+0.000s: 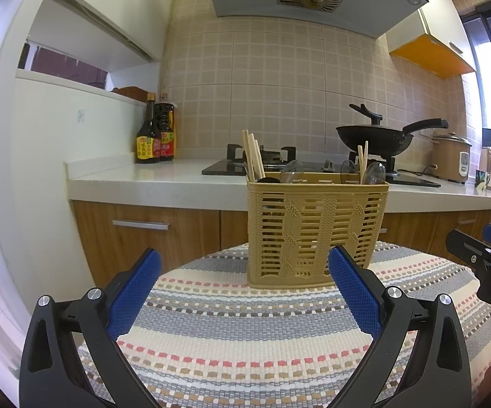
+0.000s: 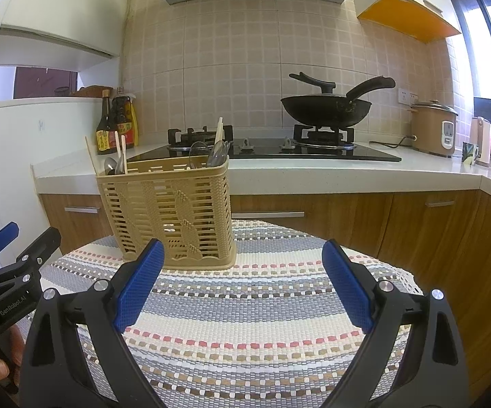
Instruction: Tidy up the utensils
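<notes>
A tan plastic utensil basket [image 1: 317,231] with woven-look slatted walls stands upright at the far side of a striped woven mat [image 1: 245,333], just beyond both claws. Wooden chopsticks [image 1: 253,156] stick up at its left end, two more chopsticks [image 1: 362,159] at its right, with clear spoons [image 1: 373,171] between them; exact spoon count cannot be told. The left gripper [image 1: 243,289] hangs over the mat with jaws wide apart, empty. The right gripper [image 2: 242,282] is likewise spread and empty, basket to its far left. Behind: a counter [image 2: 313,173], one black wok [image 2: 327,108] on the stove, two sauce bottles [image 1: 155,136] far left, one rice cooker [image 2: 434,127] far right
</notes>
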{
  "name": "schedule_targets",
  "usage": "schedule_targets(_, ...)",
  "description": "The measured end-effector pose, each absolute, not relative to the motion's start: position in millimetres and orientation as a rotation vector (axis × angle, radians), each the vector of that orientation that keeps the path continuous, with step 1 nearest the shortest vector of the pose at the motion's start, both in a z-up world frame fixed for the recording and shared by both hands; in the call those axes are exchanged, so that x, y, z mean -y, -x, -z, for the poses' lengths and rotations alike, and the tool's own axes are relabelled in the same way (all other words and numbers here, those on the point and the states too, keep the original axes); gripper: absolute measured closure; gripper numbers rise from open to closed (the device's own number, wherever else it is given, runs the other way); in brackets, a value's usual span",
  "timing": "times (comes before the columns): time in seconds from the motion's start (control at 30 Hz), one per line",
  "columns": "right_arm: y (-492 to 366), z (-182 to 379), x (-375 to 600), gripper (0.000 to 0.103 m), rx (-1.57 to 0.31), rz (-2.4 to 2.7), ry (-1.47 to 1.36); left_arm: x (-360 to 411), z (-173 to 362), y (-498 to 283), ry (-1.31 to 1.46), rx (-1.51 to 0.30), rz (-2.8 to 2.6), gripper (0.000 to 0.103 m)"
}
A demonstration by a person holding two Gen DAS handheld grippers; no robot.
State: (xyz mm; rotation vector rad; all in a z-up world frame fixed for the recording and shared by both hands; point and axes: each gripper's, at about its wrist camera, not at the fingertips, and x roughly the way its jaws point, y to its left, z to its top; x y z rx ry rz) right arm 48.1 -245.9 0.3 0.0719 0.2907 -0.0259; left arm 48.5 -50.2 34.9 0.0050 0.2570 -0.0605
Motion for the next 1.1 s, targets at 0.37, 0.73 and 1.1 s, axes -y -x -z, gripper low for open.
schedule_targets(0.37, -49.3, 0.9, 246.3, 0.013, -0.297, 0.026, -0.080, 50.1, -33.4, -51.1, 0.000, -0.268, 0.065, 0.008)
schedule_targets(0.73, -49.6, 1.4, 243.8, 0.013, -0.302, 0.022, -0.071, 53.4, -32.3, -49.9, -0.012, -0.265, 0.066, 0.008)
schedule_targets(1.1, -51.2, 2.1, 242.6, 0.013, -0.307, 0.022, -0.068, 54.7, -32.4, -48.7, -0.015, -0.262, 0.068, 0.008)
